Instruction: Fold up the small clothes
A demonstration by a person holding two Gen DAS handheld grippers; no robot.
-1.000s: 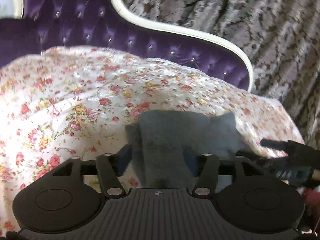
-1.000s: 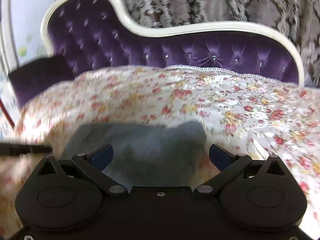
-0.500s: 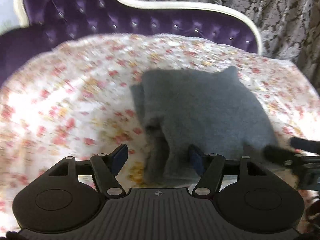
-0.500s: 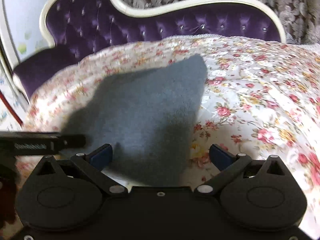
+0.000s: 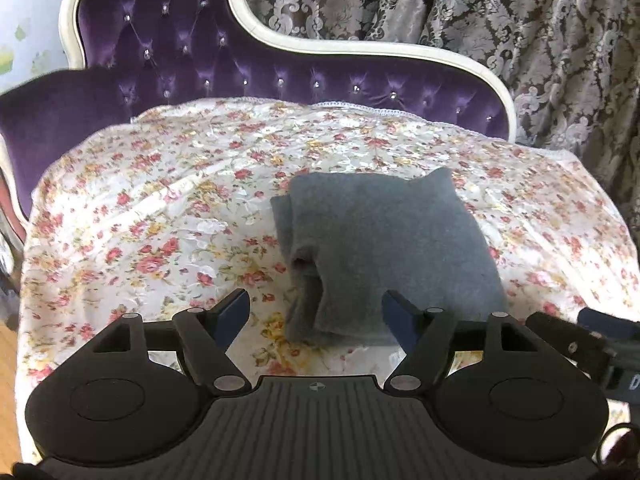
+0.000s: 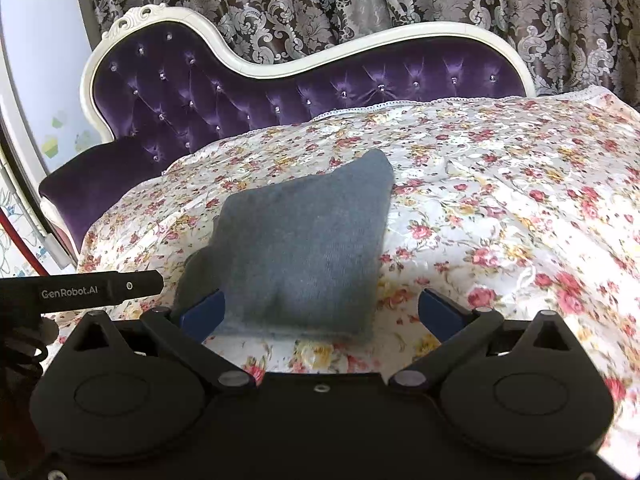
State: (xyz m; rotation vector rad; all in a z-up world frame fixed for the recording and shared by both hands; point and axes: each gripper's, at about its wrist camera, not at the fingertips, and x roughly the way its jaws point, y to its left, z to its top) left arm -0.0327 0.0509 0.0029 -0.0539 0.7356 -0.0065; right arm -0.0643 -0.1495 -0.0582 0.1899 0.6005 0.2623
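So the purple tufted sofa is basically the workbench here, with a floral sheet thrown over the seat, I'd guess to give a flat, clean spot for folding. Sitting on that sheet, roughly mid-seat, is the grey garment, folded into a chunky square with layered edges showing on its left side, so the fold looks pretty much done. Both tools hang just short of its near edge: left gripper and right gripper each spread wide, holding nothing, 2 empty sets of fingers.
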